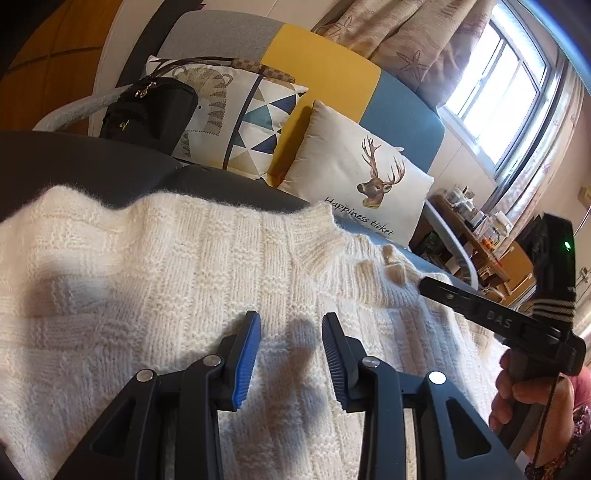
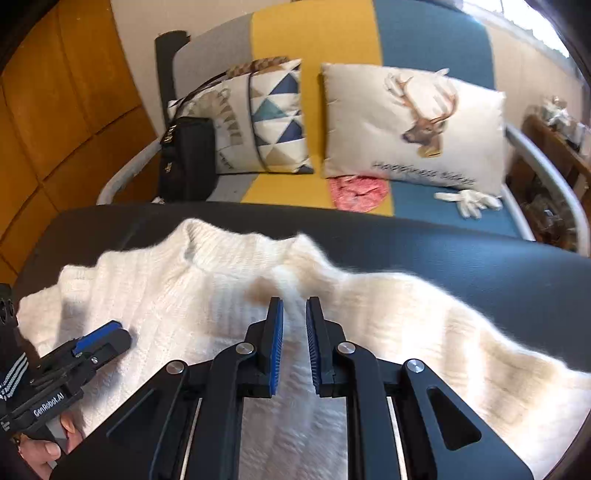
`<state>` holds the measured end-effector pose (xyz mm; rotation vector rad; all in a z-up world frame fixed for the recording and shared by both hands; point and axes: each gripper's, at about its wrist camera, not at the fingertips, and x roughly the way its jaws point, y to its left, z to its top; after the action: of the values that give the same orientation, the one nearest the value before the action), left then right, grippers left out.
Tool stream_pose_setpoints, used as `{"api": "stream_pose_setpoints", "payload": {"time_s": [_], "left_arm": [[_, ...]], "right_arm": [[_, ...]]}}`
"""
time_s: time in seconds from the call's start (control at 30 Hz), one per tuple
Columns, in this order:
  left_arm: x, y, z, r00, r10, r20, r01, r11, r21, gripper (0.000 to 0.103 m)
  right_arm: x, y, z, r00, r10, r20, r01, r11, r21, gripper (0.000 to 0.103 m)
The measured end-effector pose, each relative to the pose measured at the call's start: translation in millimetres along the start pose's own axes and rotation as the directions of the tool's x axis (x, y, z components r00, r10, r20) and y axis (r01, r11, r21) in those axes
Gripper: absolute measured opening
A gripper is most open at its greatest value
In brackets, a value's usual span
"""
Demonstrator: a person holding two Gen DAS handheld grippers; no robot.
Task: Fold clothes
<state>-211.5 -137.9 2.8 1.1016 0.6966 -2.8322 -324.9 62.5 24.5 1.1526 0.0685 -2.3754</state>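
Note:
A cream knit sweater (image 1: 166, 277) lies spread on a dark padded surface (image 1: 92, 162), its ribbed collar (image 1: 317, 236) towards the sofa. My left gripper (image 1: 291, 317) hovers just over the chest of the sweater, open, with nothing between its blue pads. In the right wrist view the sweater (image 2: 166, 295) shows its collar at the far side, and the left gripper (image 2: 118, 328) sits low over its left part. My right gripper (image 2: 294, 304) stands over the shoulder with a narrow gap between its pads. A raised ridge of knit runs just ahead of its tips, and the picture there is blurred. From the left wrist view the right gripper (image 1: 423, 282) reaches in from the right edge to the shoulder.
Behind the surface stands a grey, yellow and blue sofa (image 2: 314, 33) with a deer pillow (image 2: 413, 122), a triangle-patterned pillow (image 2: 273, 110) and a black bag (image 2: 186, 158). A red cloth (image 2: 358, 192) and a white glove (image 2: 469, 201) lie on the seat. A cluttered wooden shelf (image 1: 469, 225) stands at the right.

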Motion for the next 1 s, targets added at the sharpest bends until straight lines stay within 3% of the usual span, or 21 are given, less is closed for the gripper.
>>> {"api": "stream_pose_setpoints", "payload": {"time_s": [0.23, 0.37, 0.43, 0.57, 0.67, 0.93, 1.0], "left_arm": [[0.0, -1.2, 0.4, 1.0, 0.012, 0.002, -0.012, 1.0, 0.01, 0.035], [0.0, -1.6, 0.2, 1.0, 0.013, 0.003, -0.013, 1.0, 0.012, 0.035], [0.1, -2.1, 0.0, 1.0, 0.016, 0.003, -0.016, 1.0, 0.014, 0.035], [0.4, -3.4, 0.0, 1.0, 0.024, 0.002, -0.024, 1.0, 0.019, 0.035], [0.4, -4.2, -0.1, 1.0, 0.028, 0.001, -0.028, 0.999, 0.022, 0.035], [1.8, -8.0, 0.5, 0.999, 0.043, 0.0, -0.043, 0.999, 0.032, 0.035], [2.2, -8.6, 0.7, 0.999, 0.043, 0.0, -0.043, 0.999, 0.032, 0.035]], "right_arm": [[36.7, 15.5, 5.8, 0.992, -0.128, 0.013, 0.129, 0.988, -0.089, 0.013], [22.5, 2.8, 8.3, 0.999, -0.039, 0.0, 0.039, 0.999, -0.029, 0.015], [2.7, -13.5, 1.3, 0.999, -0.021, 0.042, 0.019, 0.999, 0.04, 0.017], [-18.8, -34.8, -17.3, 0.994, -0.096, 0.059, 0.09, 0.991, 0.097, 0.018], [-4.1, -44.2, -24.0, 0.985, -0.172, -0.018, 0.172, 0.981, 0.084, 0.018], [-34.9, -55.1, -23.7, 0.992, -0.088, 0.087, 0.074, 0.985, 0.153, 0.018], [-30.8, -53.5, -14.0, 0.992, -0.096, 0.087, 0.084, 0.987, 0.134, 0.018]]}}
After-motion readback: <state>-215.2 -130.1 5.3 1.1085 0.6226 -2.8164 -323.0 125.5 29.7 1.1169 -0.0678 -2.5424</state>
